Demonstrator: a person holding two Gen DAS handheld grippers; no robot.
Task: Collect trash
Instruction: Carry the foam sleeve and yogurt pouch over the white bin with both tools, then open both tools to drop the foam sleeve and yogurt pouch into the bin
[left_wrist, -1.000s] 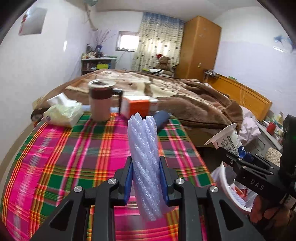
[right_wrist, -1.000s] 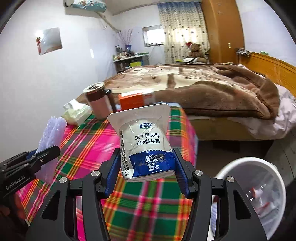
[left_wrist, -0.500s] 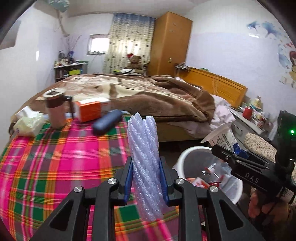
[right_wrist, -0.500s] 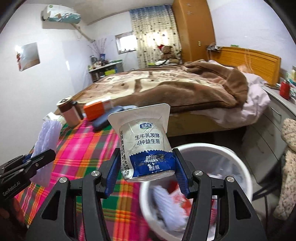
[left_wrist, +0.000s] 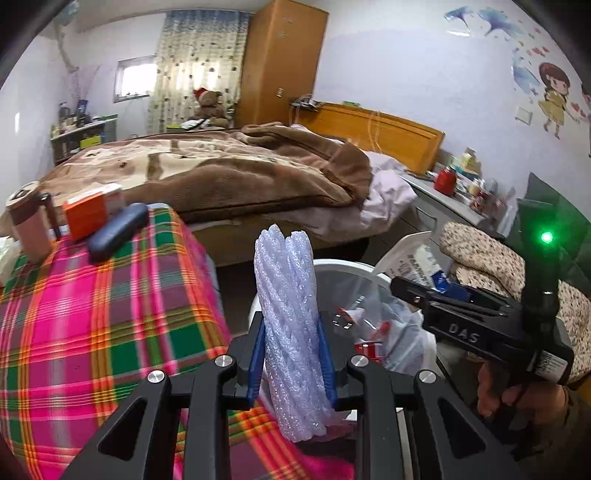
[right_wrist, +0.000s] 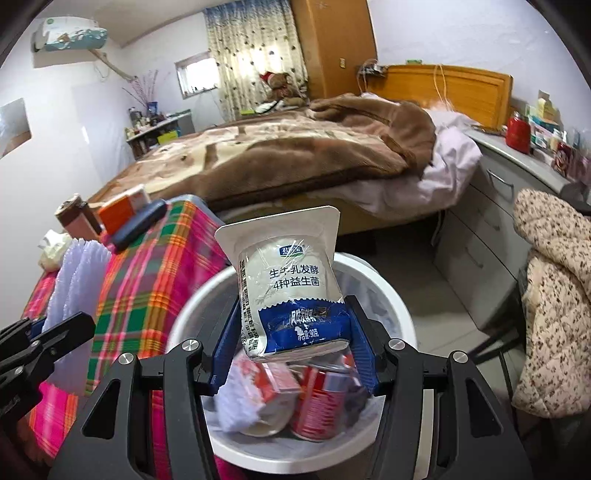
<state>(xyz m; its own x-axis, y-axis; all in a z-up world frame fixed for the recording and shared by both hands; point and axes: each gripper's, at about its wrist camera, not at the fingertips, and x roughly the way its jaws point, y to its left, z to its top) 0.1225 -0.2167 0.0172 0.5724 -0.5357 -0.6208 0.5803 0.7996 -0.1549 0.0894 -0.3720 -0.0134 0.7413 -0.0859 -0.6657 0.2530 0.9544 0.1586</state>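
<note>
My left gripper (left_wrist: 291, 365) is shut on an upright roll of pale lilac foam netting (left_wrist: 290, 325), held at the right edge of the plaid table (left_wrist: 92, 314), beside the bin. My right gripper (right_wrist: 291, 350) is shut on a white and blue yogurt cup (right_wrist: 291, 291) and holds it right above the white trash bin (right_wrist: 391, 295). The bin holds red cans, a red and white carton and white wrapping. The bin (left_wrist: 343, 266) and the right gripper (left_wrist: 417, 291) with the cup (left_wrist: 417, 258) also show in the left wrist view. The foam netting (right_wrist: 79, 277) shows at the left of the right wrist view.
On the table's far end stand a brown lidded mug (left_wrist: 27, 225), an orange box (left_wrist: 92, 212) and a dark blue case (left_wrist: 118, 230). A bed with a brown blanket (left_wrist: 221, 173) lies behind. A grey drawer desk (right_wrist: 509, 192) and a floral quilted garment (right_wrist: 554, 295) stand right.
Both grippers swung right, away from the table towards the bin. The yogurt cup now hangs over the bin's opening, and the foam netting has come to the table's edge beside it.
</note>
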